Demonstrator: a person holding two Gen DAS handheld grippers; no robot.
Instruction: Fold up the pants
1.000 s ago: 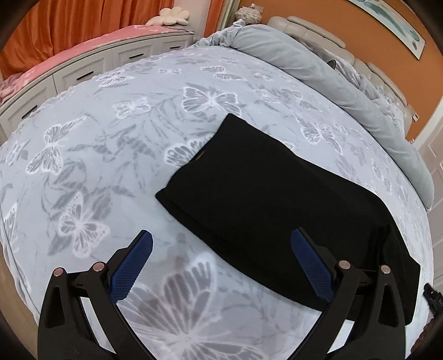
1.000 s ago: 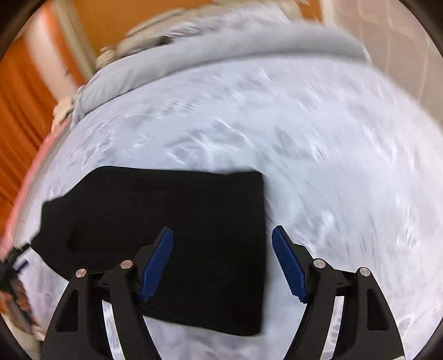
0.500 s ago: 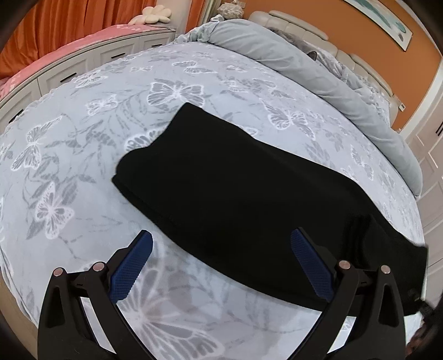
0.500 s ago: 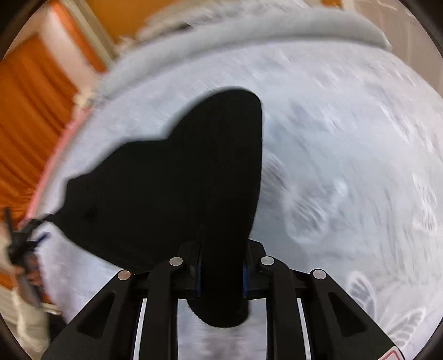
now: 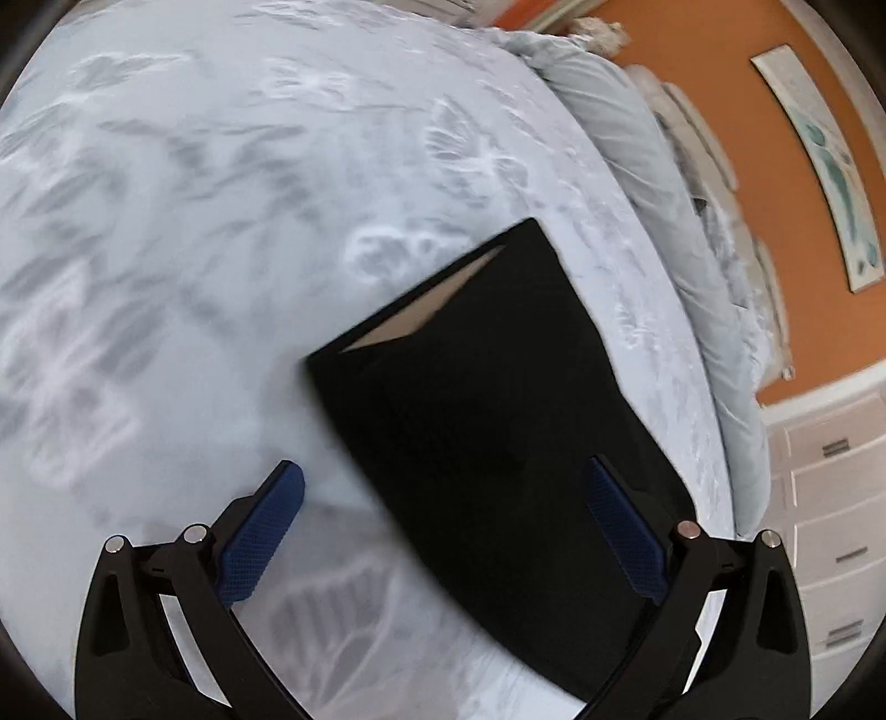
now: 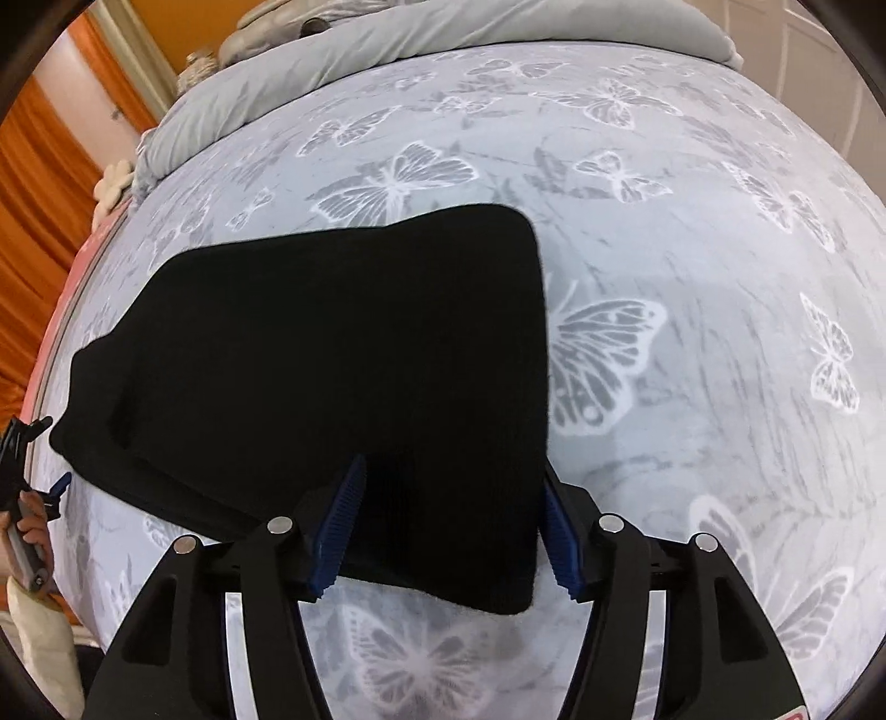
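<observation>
The black pants [image 5: 487, 437] lie folded on the grey butterfly-print bedspread [image 5: 194, 249]; a tan inner waistband shows at their far edge. My left gripper [image 5: 443, 531] is open just above the near left edge of the pants, holding nothing. In the right wrist view the pants [image 6: 343, 354] lie flat, and my right gripper [image 6: 448, 531] has its jaws apart, straddling the near right corner of the cloth without pinching it.
A rolled grey duvet [image 6: 387, 50] lies along the head of the bed. Orange wall with a picture [image 5: 825, 166] and white drawers [image 5: 830, 509] stand at the right. Orange curtains [image 6: 39, 183] hang at the left. The other hand-held gripper [image 6: 27, 471] shows at the left edge.
My right gripper was shut on a lifted fold of the pants half a second ago; now its jaws have opened and the cloth lies flat. My left gripper swung over the waistband end.
</observation>
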